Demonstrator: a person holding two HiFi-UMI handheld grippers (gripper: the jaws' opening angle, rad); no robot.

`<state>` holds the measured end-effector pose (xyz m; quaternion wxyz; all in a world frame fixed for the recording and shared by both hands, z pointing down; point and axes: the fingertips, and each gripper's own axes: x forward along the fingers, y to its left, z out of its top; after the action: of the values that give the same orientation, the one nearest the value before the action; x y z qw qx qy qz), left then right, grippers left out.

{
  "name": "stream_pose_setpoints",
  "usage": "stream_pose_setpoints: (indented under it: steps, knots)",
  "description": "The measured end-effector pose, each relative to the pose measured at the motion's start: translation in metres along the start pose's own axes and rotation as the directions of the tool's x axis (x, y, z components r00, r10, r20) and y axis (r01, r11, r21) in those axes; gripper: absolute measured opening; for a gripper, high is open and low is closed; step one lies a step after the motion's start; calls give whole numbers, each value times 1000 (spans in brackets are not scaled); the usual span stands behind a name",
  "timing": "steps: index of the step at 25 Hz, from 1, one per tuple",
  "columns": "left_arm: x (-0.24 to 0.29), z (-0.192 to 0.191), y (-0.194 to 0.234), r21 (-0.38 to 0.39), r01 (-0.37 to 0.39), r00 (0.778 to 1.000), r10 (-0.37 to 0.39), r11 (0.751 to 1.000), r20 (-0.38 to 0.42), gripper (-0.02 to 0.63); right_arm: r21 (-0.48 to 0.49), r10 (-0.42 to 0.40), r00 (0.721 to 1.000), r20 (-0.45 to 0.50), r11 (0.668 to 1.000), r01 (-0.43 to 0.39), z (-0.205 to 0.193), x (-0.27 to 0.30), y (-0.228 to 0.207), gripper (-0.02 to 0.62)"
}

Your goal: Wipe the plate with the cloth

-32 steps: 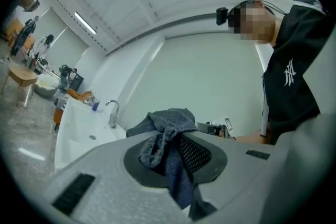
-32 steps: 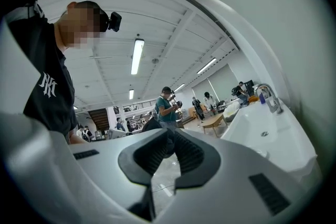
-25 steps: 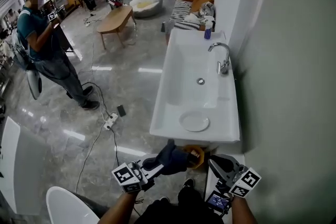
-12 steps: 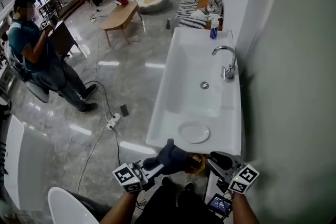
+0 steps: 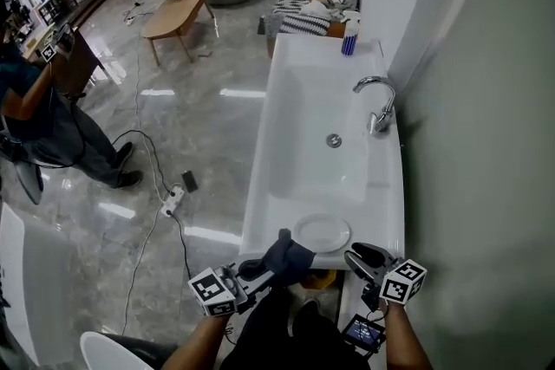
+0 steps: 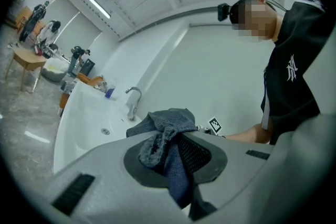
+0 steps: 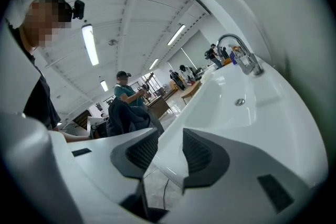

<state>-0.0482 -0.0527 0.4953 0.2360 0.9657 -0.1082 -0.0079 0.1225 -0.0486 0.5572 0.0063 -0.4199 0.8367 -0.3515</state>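
A white plate (image 5: pixel 322 232) lies on the near ledge of the long white sink (image 5: pixel 260 186). My left gripper (image 5: pixel 260 271) is shut on a dark grey cloth (image 5: pixel 284 256), which hangs just short of the plate's near left rim. In the left gripper view the cloth (image 6: pixel 165 123) is bunched between the jaws. My right gripper (image 5: pixel 362 257) sits at the plate's near right, by the sink's front edge. Its jaws have just been opening. In the right gripper view they (image 7: pixel 168 153) stand apart, with the sink's white edge showing in the gap and nothing pressed.
A chrome faucet (image 5: pixel 379 104) and a drain (image 5: pixel 334 140) sit further along the sink, with a blue bottle (image 5: pixel 349 39) at its far end. On the floor to the left are a power strip with cables (image 5: pixel 169 202) and a standing person (image 5: pixel 35 117). The wall runs along the right.
Both grippers have come forward to the sink's near end, so the plate now lies just ahead of them. The cloth stays in the left gripper.
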Motion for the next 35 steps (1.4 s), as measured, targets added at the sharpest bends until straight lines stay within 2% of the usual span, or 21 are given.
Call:
stream_pose_setpoints:
  steps: [6, 10, 14, 22, 29, 32, 35]
  knots:
    - [-1, 0, 33, -74, 26, 999, -24, 997, 25, 40, 119, -132, 983, -131, 982, 147, -18, 20, -54, 137]
    - [10, -7, 43, -92, 16, 1000, -15, 996, 16, 40, 199, -149, 958, -244, 959, 200, -38, 33, -91, 147]
    - [23, -21, 52, -102, -31, 999, 29, 994, -20, 40, 280, -131, 938, -321, 933, 226, -56, 43, -119, 147]
    - [53, -41, 67, -135, -72, 997, 67, 988, -41, 40, 346, -54, 909, -413, 914, 212, -75, 55, -143, 144]
    - [77, -48, 79, -163, -73, 996, 65, 984, -55, 40, 404, 41, 885, -463, 899, 169, -82, 66, -142, 34]
    - [96, -59, 82, -194, -80, 992, 60, 978, -107, 40, 443, 60, 890, -452, 881, 165, -81, 68, -143, 26]
    - [125, -75, 86, -237, -103, 976, 52, 966, -210, 40, 464, 72, 895, -439, 872, 157, -80, 69, -141, 21]
